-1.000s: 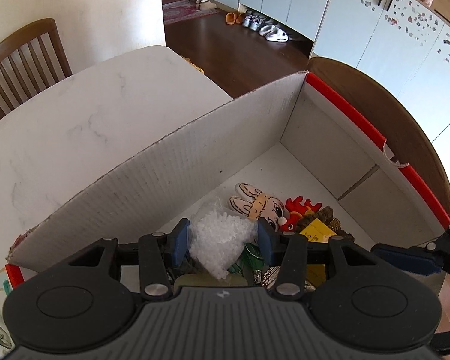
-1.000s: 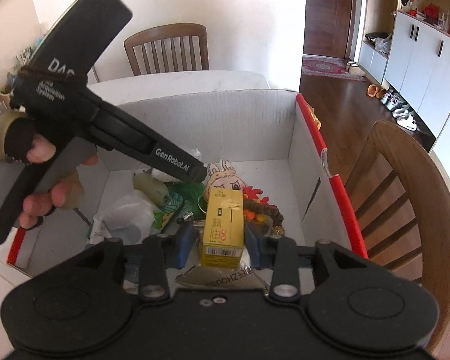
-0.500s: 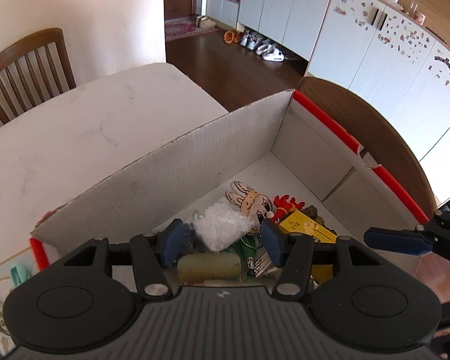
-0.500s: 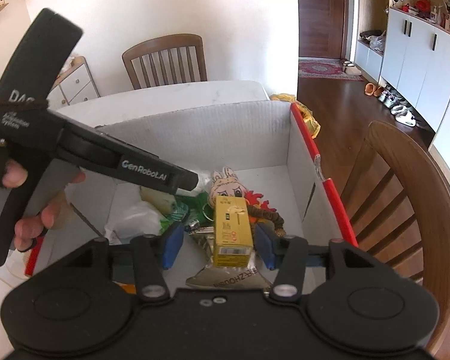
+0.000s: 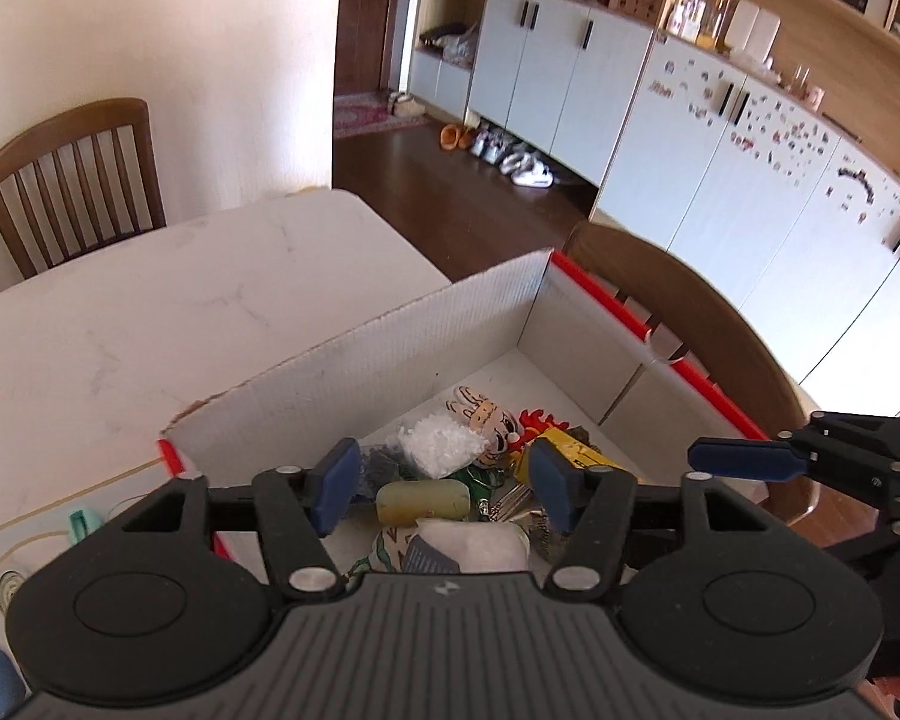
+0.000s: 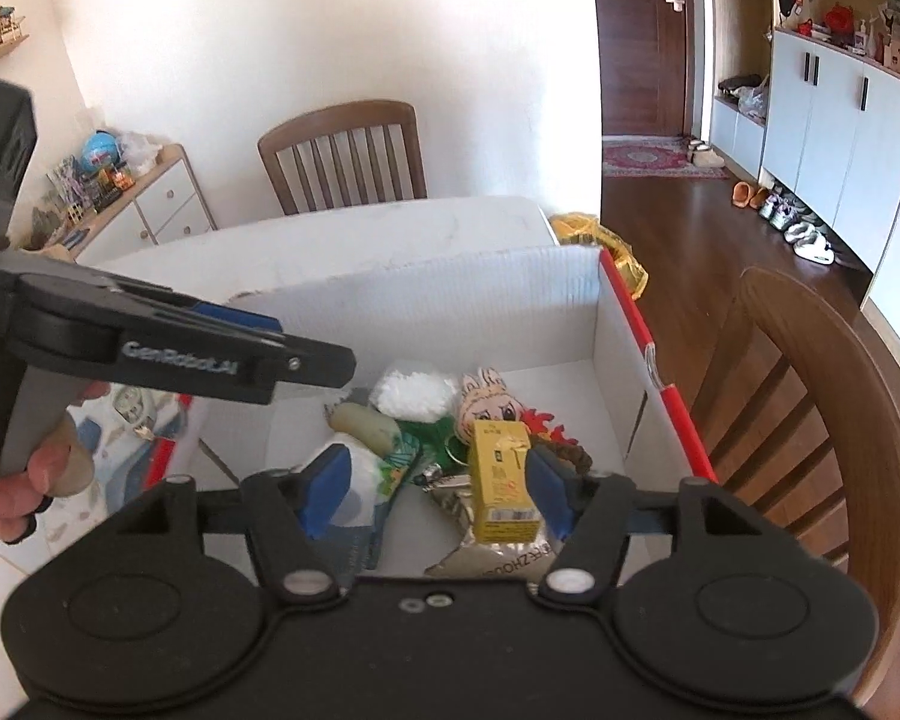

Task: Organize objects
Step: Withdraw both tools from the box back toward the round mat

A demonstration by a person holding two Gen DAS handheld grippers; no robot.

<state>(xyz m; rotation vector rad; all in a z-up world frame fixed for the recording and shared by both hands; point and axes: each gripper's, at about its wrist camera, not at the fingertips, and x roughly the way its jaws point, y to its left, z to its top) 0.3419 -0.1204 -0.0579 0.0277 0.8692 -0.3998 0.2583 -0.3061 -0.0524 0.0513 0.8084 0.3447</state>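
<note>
White bench (image 5: 150, 324) carries box (image 5: 390, 354); yellow carton (image 6: 501, 480), bag (image 6: 414, 393) lie inside, below both claws. Left claw (image 5: 438, 486), right claw (image 6: 432, 489) opening, empty. Remaining items: cannot tell.

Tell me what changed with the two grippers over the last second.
Left hand-held gripper let go of the white bag; right hand-held gripper released the yellow box. Both jaws are opening and both have lifted. Everything else in the carton stayed put.
</note>
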